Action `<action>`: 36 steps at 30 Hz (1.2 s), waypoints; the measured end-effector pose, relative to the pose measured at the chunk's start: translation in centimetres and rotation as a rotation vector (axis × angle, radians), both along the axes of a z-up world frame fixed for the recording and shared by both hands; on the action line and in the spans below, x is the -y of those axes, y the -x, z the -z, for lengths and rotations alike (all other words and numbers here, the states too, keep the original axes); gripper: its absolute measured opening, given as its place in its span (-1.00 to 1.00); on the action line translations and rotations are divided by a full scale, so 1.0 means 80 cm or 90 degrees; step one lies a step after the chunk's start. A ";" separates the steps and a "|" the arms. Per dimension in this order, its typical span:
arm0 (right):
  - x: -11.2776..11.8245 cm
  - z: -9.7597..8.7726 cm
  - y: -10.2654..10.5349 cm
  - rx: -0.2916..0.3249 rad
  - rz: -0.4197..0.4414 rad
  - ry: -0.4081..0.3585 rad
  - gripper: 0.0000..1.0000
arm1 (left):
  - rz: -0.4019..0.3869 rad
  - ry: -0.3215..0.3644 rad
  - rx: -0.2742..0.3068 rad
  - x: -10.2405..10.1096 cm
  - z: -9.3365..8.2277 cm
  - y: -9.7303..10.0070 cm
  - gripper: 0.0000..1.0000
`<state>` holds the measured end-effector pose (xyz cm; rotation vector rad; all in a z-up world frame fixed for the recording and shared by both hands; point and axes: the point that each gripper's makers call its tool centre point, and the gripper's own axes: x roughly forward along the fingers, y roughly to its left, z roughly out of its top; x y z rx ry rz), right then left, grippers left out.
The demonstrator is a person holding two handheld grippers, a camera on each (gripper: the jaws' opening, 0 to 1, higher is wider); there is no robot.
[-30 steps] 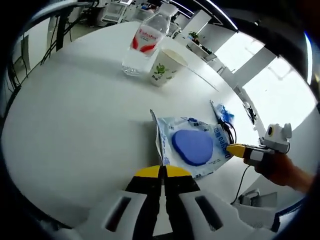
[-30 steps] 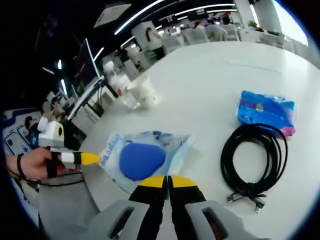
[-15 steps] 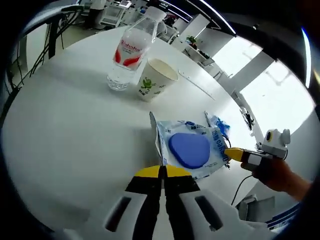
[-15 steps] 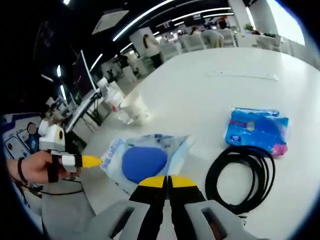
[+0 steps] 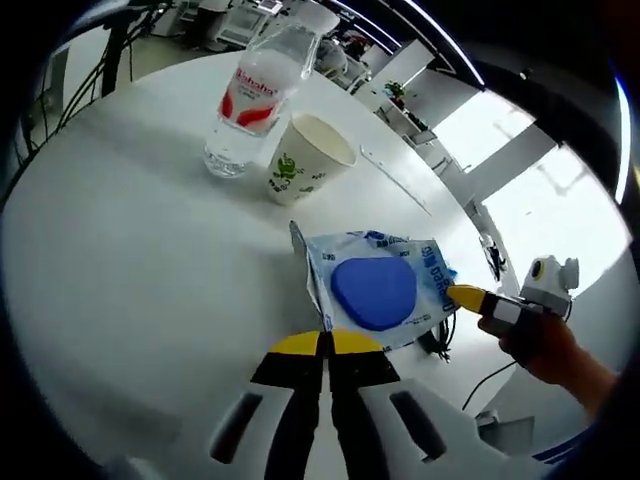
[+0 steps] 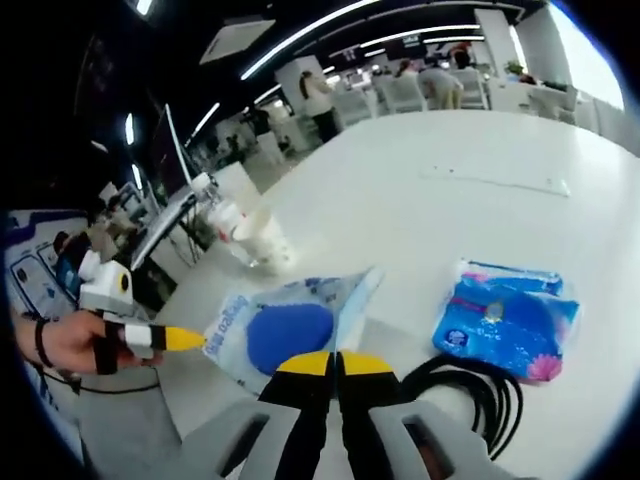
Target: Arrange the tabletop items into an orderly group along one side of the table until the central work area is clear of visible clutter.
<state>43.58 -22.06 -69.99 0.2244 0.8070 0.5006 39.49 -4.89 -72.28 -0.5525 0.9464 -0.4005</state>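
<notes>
Setting: white round bench in an open office with ceiling light strips; people and chairs at the upper right of the right gripper view.
Pouch: clear plastic pouch with a blue pad inside, low centre in both views, pinched at opposite edges and lifted off the bench.
Left tongs: yellow tips pressed together on the pouch's near edge; seen at lower left of the right gripper view, held in a hand.
Right tongs: tips closed on the other edge; seen at the right of the left gripper view.
Blue packet: flat on the bench, right of the pouch.
Black cable: coiled, touching the packet's near side.
Paper cup: upright, just beside the bottle.
Water bottle: upright, red label, upper left.
</notes>
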 end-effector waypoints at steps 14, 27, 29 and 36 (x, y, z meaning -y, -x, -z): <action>0.014 0.015 -0.032 0.003 -0.045 0.032 -1.00 | -0.021 0.006 -0.018 0.024 0.012 -0.016 -1.00; 0.050 0.032 -0.040 -0.008 0.000 0.021 -1.00 | -0.008 0.009 -0.021 0.052 0.015 -0.040 -1.00; 0.054 0.032 -0.040 -0.009 0.003 0.023 -1.00 | -0.010 0.012 -0.022 0.055 0.016 -0.044 -1.00; 0.075 0.038 -0.044 -0.014 0.035 0.013 -1.00 | -0.023 0.025 -0.024 0.063 0.018 -0.064 -1.00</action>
